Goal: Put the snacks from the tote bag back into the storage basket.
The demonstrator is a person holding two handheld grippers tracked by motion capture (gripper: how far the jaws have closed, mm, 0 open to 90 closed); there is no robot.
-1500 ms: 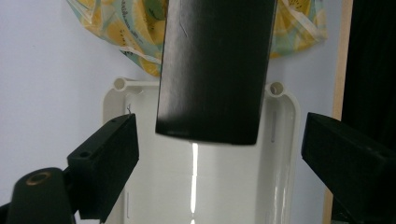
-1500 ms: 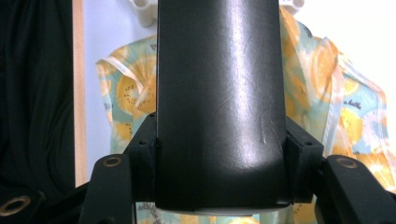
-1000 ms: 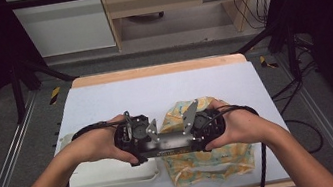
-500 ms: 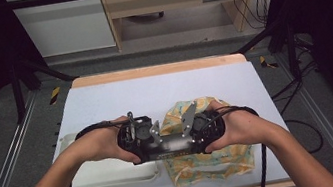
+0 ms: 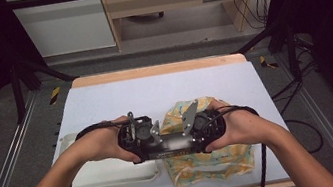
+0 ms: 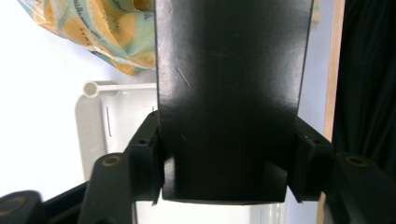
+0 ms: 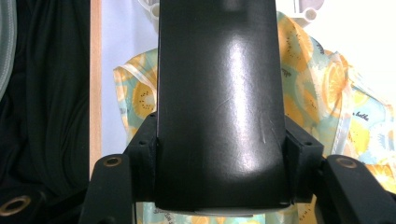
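Seen from above, the left gripper point(image 5: 137, 137) and right gripper point(image 5: 204, 127) face each other at table centre, each with its jaws clamped on one end of a flat black box point(image 5: 173, 145) held level between them; the left jaws have just closed onto it. Beneath it, from 5 to 6 o'clock, lies a fruit-print cloth point(image 5: 210, 160), with a white tray point(image 5: 111, 173) at 7 o'clock, both on the white table point(image 5: 154, 93).

Table point(image 5: 119, 98) evenly lit from overhead, surroundings dark; white glare beside black box point(image 7: 219, 93), itself sheened and close-blurred
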